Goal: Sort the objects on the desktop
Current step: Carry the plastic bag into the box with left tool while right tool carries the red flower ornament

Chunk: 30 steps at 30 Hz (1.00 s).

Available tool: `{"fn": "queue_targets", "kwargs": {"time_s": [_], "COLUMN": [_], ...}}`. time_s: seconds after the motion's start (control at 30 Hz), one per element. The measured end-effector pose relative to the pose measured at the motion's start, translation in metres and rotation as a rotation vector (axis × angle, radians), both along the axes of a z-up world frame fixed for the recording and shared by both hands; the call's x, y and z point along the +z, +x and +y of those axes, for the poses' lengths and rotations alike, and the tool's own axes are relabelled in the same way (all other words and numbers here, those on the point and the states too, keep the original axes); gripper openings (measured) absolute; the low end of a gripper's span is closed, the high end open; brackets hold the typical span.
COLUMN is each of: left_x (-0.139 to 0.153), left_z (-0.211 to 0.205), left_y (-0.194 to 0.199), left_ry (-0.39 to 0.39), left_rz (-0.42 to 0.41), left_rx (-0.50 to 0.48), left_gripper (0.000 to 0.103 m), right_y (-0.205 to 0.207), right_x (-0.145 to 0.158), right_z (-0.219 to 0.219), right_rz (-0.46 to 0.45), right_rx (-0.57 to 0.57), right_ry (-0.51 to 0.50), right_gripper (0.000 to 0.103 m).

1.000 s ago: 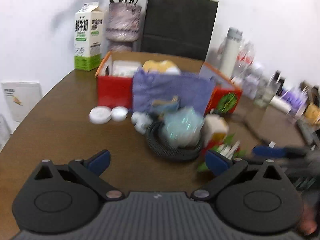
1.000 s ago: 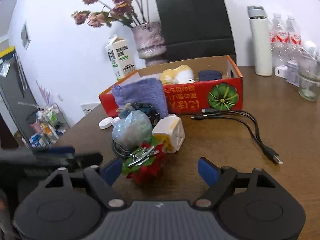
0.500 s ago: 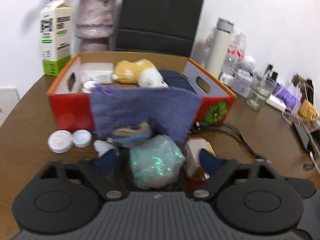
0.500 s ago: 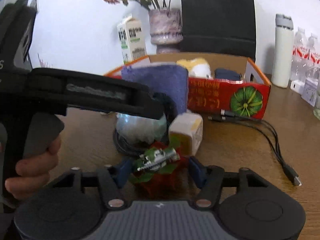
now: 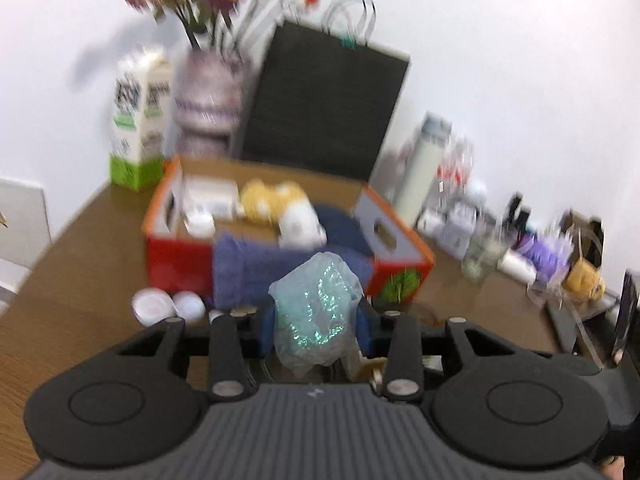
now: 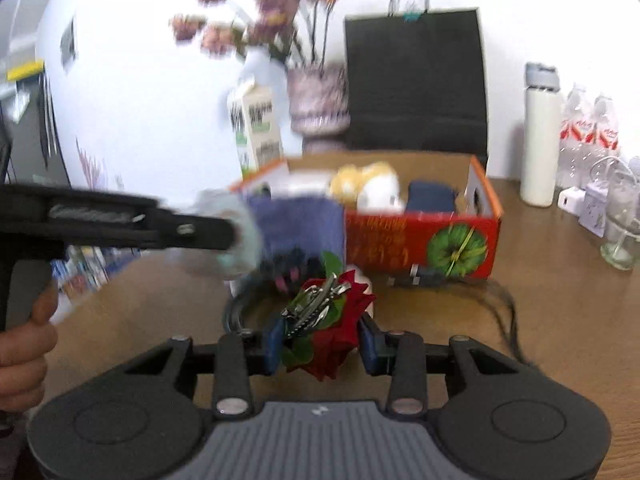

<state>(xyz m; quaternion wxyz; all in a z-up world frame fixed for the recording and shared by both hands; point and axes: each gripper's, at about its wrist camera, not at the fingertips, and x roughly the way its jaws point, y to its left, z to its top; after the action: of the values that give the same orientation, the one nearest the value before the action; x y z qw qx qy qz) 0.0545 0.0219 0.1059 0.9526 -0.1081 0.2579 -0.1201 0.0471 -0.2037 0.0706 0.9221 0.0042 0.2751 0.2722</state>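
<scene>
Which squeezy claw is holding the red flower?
The right gripper holds the red flower. The left gripper clamps a shiny crinkly plastic bag instead.

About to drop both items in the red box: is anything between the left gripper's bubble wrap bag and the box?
Only the purple cloth draped over the near wall of the red box lies between it and the bubble wrap bag in the left gripper; the bag looks high enough to pass over it.

Right tongs (image 6: 320, 346) clamped around red rose (image 6: 334, 336), metal clip (image 6: 314, 308) on top.
</scene>
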Motion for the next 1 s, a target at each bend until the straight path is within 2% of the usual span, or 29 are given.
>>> {"fn": "queue_targets", "kwargs": {"time_s": [0.1, 0.17, 0.3, 0.37, 0.5, 0.57, 0.63, 0.7, 0.73, 0.83, 0.87, 0.9, 1.0], "left_x": [0.023, 0.037, 0.060, 0.062, 0.037, 0.018, 0.000, -0.016, -0.024, -0.033, -0.030, -0.027, -0.013], "left_z": [0.015, 0.022, 0.028, 0.026, 0.023, 0.017, 0.012, 0.012, 0.014, 0.024, 0.030, 0.033, 0.047], "left_y": [0.001, 0.012, 0.058, 0.101, 0.185, 0.217, 0.232, 0.243, 0.249, 0.253, 0.252, 0.251, 0.243], "left_ry": [0.004, 0.039, 0.068, 0.064, 0.084, 0.159, 0.217, 0.237, 0.248, 0.227, 0.201, 0.179, 0.143], "left_rz": [-0.068, -0.106, -0.112, -0.048, 0.160, 0.230, 0.247, 0.283, 0.302, 0.317, 0.304, 0.293, 0.252], "left_rx": [0.042, 0.068, 0.055, 0.013, 0.034, 0.038, 0.024, 0.001, 0.007, 0.018, 0.014, 0.015, 0.050], "left_gripper": [0.040, 0.040, 0.042, 0.042, 0.041, 0.041, 0.044, 0.046, 0.052, 0.066, 0.067, 0.072, 0.075], "right_y": [0.000, 0.005, 0.034, 0.061, 0.142, 0.193, 0.237, 0.265, 0.278, 0.304, 0.310, 0.315, 0.317], "right_x": [0.025, 0.040, 0.071, 0.085, 0.092, 0.079, 0.060, 0.043, 0.035, 0.016, 0.009, 0.004, -0.001], "right_z": [-0.010, -0.012, -0.007, 0.005, 0.042, 0.063, 0.083, 0.101, 0.110, 0.129, 0.133, 0.138, 0.142], "right_rz": [-0.061, -0.103, -0.154, -0.138, 0.036, 0.153, 0.273, 0.339, 0.366, 0.431, 0.448, 0.463, 0.478], "right_rx": [-0.028, -0.038, -0.036, -0.012, 0.058, 0.065, 0.065, 0.062, 0.054, 0.032, 0.030, 0.026, 0.018], "right_ry": [0.026, 0.017, 0.017, 0.018, 0.048, 0.029, 0.004, -0.037, -0.052, -0.091, -0.101, -0.110, -0.094], "right_gripper": [0.036, 0.036, 0.036, 0.036, 0.036, 0.036, 0.036, 0.036, 0.037, 0.040, 0.040, 0.041, 0.062]}}
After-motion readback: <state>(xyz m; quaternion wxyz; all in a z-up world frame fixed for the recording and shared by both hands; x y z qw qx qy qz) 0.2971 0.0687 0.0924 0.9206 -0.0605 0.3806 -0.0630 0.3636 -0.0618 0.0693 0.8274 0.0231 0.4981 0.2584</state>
